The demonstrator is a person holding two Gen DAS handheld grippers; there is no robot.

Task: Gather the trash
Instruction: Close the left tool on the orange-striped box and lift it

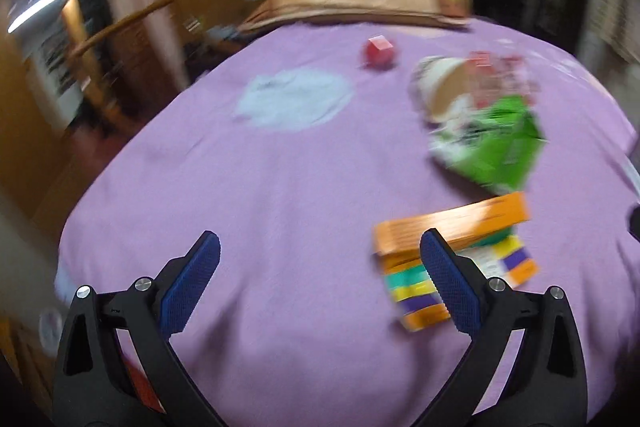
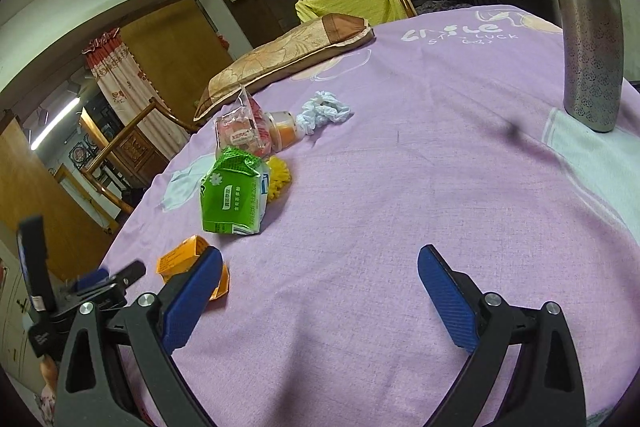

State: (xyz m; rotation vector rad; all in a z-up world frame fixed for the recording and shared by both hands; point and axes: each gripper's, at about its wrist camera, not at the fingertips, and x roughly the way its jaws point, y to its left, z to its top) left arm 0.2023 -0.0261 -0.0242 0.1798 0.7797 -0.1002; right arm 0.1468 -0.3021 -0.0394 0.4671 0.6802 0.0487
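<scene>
**Trash lies loose on the purple sheet, and neither gripper holds any**

Trash sits in a cluster at the left of the right wrist view: nearest, an orange box [image 2: 180,259], partly hidden behind the right gripper [image 2: 320,269]; farther, a green packet [image 2: 232,197] with a yellow scrap [image 2: 280,183] touching it; beyond those, a clear wrapper [image 2: 240,131], a small jar [image 2: 282,131] and a crumpled tissue [image 2: 326,111]. The right gripper's jaws stand spread wide over bare sheet [image 2: 400,187]. The left gripper [image 1: 320,255], jaws also spread and empty, hangs beside the box. Its view is blurred, so a hurried close could miss. Soft cloth may bunch between the jaws, and thin wrappers may slip. At the far right, a tall metal flask [image 2: 588,39] could topple if bumped.
</scene>
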